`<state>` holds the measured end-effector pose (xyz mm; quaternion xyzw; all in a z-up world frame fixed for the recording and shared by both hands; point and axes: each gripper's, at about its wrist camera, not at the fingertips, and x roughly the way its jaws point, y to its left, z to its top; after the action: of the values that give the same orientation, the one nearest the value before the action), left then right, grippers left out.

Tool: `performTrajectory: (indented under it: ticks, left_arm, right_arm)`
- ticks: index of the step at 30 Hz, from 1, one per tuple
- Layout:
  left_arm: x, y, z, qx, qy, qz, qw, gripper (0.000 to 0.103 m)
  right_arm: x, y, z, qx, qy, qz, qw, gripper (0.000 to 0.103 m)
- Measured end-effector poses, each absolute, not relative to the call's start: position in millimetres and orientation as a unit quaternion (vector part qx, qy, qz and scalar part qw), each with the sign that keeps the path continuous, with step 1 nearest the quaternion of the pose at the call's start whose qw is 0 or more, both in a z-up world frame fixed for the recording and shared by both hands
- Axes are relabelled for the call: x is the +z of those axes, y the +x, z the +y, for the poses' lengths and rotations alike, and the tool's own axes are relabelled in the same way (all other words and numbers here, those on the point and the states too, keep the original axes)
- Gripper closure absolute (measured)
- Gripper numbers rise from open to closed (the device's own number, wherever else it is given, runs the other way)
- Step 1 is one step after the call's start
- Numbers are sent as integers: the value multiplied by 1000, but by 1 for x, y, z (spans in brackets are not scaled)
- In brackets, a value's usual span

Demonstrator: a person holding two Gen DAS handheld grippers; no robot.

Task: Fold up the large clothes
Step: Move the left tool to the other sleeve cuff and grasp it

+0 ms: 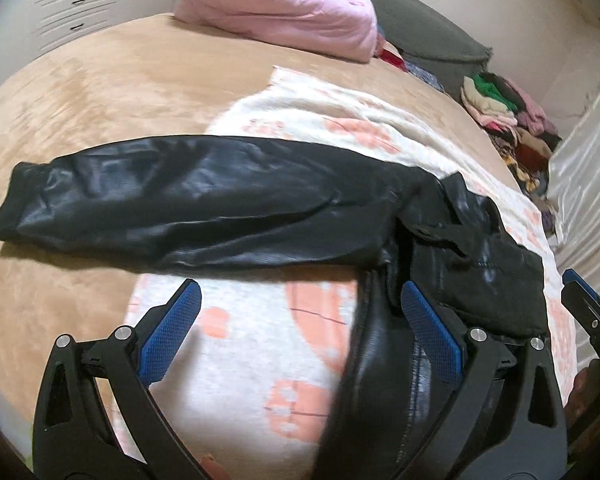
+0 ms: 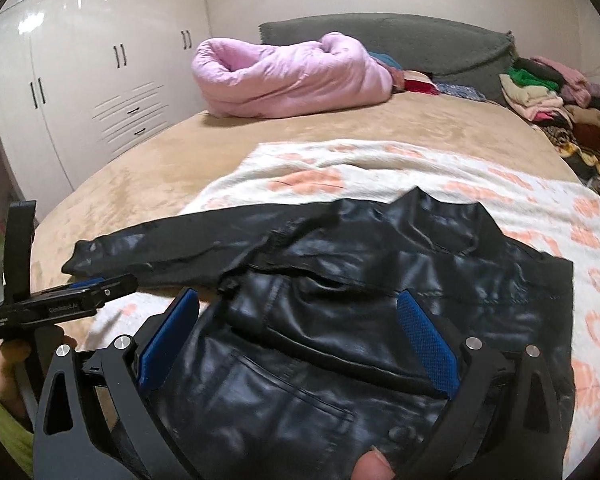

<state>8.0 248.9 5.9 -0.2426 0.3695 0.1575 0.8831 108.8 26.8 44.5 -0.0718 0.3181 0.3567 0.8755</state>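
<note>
Black leather jacket (image 2: pixel 340 320) lies spread — left gripper (image 1: pixel 300 312) and right gripper (image 2: pixel 296 320) both gape wide, empty.

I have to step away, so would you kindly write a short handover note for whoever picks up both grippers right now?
Left gripper: open, holding nothing, poised over the patterned blanket beside the jacket's left edge.
Right gripper: open, holding nothing, poised over the jacket body.
Black leather jacket: lies on the blanket on the bed; one sleeve stretches straight out to the left, its cuff reaching the tan bedcover.
Done: jacket laid out; no fold is clearly visible yet.
Left: bring the sleeve across the body, then fold the body.
Also on the bed: a pink quilt and a clothes pile, both well away.
</note>
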Motion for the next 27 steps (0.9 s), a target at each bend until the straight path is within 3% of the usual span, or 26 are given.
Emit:
performTrajectory:
  ticks: [8, 27]
  left_arm:
    - [11, -15, 282, 224, -240, 346, 879, 9]
    - [-21, -53, 358, 299, -345, 315, 832, 9]
  right_arm:
    - [48, 100, 69, 383, -93, 312, 865, 4]
    - [38, 89, 127, 418, -109, 313, 846, 4]
